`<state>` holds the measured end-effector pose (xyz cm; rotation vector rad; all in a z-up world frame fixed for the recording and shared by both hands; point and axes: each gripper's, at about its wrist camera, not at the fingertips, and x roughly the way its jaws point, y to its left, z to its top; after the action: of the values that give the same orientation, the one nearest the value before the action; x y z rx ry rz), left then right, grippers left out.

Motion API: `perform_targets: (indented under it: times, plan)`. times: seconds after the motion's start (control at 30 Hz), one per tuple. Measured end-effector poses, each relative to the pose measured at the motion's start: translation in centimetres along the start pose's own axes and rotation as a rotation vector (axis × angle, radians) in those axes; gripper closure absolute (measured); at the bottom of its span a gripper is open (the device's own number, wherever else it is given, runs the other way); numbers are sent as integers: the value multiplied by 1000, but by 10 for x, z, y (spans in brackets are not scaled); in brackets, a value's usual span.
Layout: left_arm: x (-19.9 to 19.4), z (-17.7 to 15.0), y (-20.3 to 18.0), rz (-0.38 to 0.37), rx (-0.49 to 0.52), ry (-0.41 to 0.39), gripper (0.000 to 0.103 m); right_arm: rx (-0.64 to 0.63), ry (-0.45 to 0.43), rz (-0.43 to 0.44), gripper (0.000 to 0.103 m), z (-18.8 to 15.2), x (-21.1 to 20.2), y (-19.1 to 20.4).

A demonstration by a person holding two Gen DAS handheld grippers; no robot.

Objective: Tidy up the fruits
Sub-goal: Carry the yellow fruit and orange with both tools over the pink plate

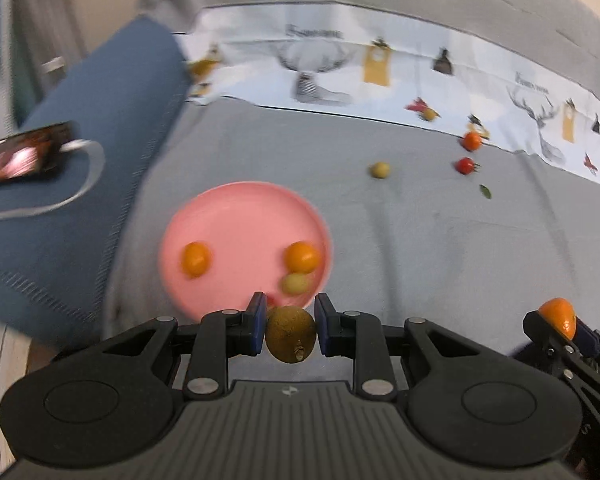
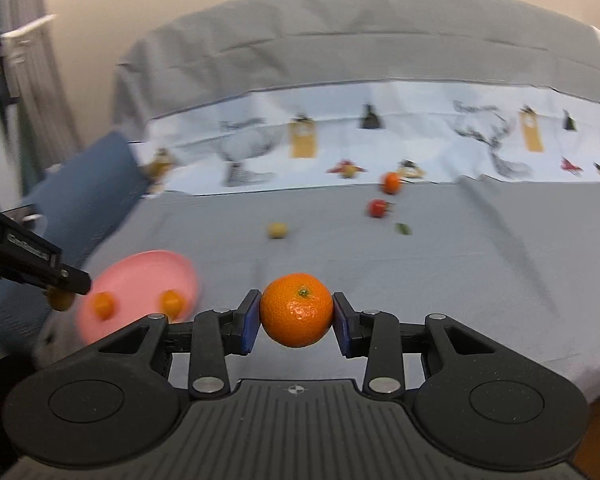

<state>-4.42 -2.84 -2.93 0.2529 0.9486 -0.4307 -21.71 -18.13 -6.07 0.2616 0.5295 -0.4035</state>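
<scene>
While gripping fruit, tools [image 1: 291,326] tilted downward.

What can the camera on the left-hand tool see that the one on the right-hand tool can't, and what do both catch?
Only the left wrist view shows the kiwi gripped whole between the left gripper fingers, the yellow-green fruit on the plate, and a phone on the blue cushion.

Only the right wrist view shows the whole mandarin held in the right gripper, stem facing the camera.

Both show the pink plate with two orange fruits, the loose tomato and the grey cloth.
</scene>
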Motion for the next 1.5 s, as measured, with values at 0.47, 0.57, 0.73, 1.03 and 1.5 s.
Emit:
perform_targets:
  times: [0.47, 0.57, 0.73, 1.03, 1.5]
  plan:
    - [-80, -69, 60, -7, -126, -108, 75, -265, -130, 115, 64, -7, -76, 82]
    - [-90, -76, 65, -12, -131, -125, 75, -275, -137, 119, 64, -12, -85, 88]
    - [-93, -82, 68, -25, -139, -126, 75, -265, -147, 103, 64, -15, -95, 89]
    - [-97, -84, 72, -33, -152, -138, 75, -284, -155, 94, 64, -17, -100, 95]
    - [-86, -81, 75, -37, -164, -108, 75, -286, -125, 92, 64, -17, -93, 95]
